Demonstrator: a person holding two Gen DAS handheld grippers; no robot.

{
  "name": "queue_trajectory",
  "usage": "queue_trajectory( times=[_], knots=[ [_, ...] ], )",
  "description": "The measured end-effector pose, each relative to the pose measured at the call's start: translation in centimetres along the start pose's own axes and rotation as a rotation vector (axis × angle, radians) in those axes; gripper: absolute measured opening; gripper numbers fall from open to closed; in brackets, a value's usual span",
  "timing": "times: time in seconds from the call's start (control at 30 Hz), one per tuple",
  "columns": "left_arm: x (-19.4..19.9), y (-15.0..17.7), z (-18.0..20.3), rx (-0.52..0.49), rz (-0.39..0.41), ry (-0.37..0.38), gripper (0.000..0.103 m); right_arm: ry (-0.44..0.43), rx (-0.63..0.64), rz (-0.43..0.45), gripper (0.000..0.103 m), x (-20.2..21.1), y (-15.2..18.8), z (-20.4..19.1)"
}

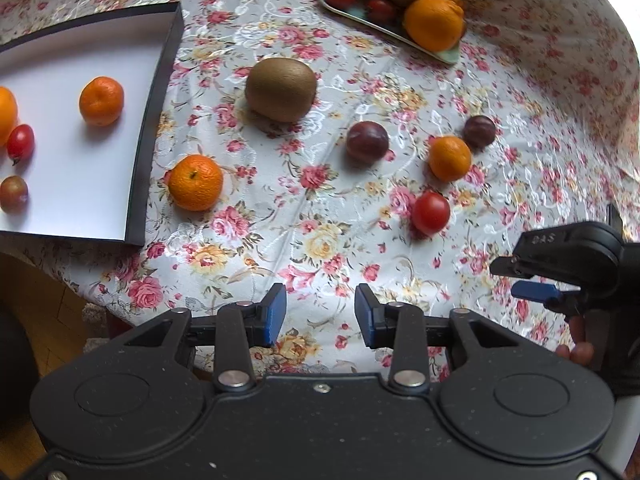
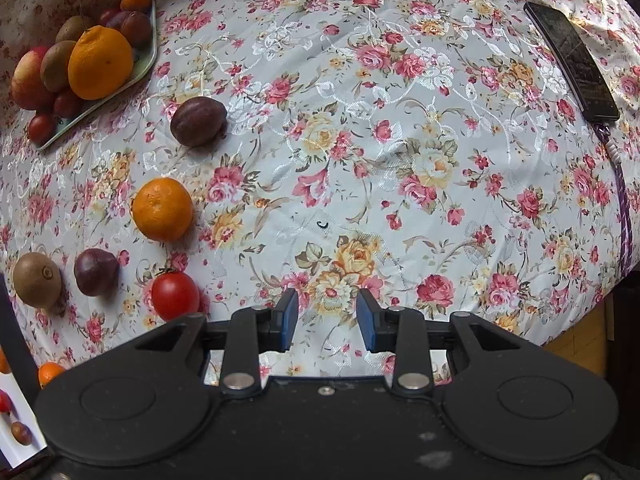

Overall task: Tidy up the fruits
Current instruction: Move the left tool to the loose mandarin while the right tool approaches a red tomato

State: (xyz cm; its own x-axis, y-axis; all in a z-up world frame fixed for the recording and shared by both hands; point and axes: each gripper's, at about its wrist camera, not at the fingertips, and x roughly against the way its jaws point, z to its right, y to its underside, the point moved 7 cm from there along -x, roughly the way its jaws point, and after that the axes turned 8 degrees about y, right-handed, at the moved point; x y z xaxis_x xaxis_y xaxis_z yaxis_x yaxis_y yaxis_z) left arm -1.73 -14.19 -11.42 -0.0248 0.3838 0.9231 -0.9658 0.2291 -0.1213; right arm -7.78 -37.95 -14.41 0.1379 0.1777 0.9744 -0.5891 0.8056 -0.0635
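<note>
Loose on the flowered tablecloth lie a kiwi (image 1: 281, 89), a mandarin (image 1: 195, 182), two plums (image 1: 367, 141) (image 1: 479, 131), a second mandarin (image 1: 449, 158) and a red tomato (image 1: 431, 213). The black-rimmed white box (image 1: 148, 128) at left holds a mandarin (image 1: 101, 101), a small tomato (image 1: 20, 142), a plum (image 1: 13, 193) and part of an orange. My left gripper (image 1: 321, 314) hovers open and empty near the table's front edge. My right gripper (image 2: 327, 320) is open and empty too, just right of the tomato (image 2: 175, 295); it also shows in the left wrist view (image 1: 516, 278).
A green tray (image 2: 146, 64) at the back holds an orange (image 2: 100, 63), an apple, kiwis, plums and small tomatoes. A black phone (image 2: 572, 60) with a purple cord lies at the far right. The table edge drops to a wooden floor at the front.
</note>
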Motion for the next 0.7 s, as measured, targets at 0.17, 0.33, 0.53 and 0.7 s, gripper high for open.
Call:
queue_trajectory(
  times=[0.17,0.33,0.53,0.7],
  knots=[
    [-0.3,-0.6,-0.7,0.028,-0.008,0.000,0.046,-0.028,-0.003,-0.002,0.035,0.6,-0.5,-0.5],
    [0.0,-2.0,-1.4,0.007,0.026,-0.049,0.046,-0.070,-0.012,0.010,0.035,2.0,-0.8,-1.0],
    [-0.1,-3.9,-2.6,-0.001,0.041,-0.099,0.046,-0.130,-0.027,0.020,0.035,3.8,-1.1,-1.5],
    [-0.4,-4.9,-3.7,0.006,0.035,-0.127,0.046,-0.156,-0.045,0.019,0.035,4.3,-1.4,-1.6]
  ],
)
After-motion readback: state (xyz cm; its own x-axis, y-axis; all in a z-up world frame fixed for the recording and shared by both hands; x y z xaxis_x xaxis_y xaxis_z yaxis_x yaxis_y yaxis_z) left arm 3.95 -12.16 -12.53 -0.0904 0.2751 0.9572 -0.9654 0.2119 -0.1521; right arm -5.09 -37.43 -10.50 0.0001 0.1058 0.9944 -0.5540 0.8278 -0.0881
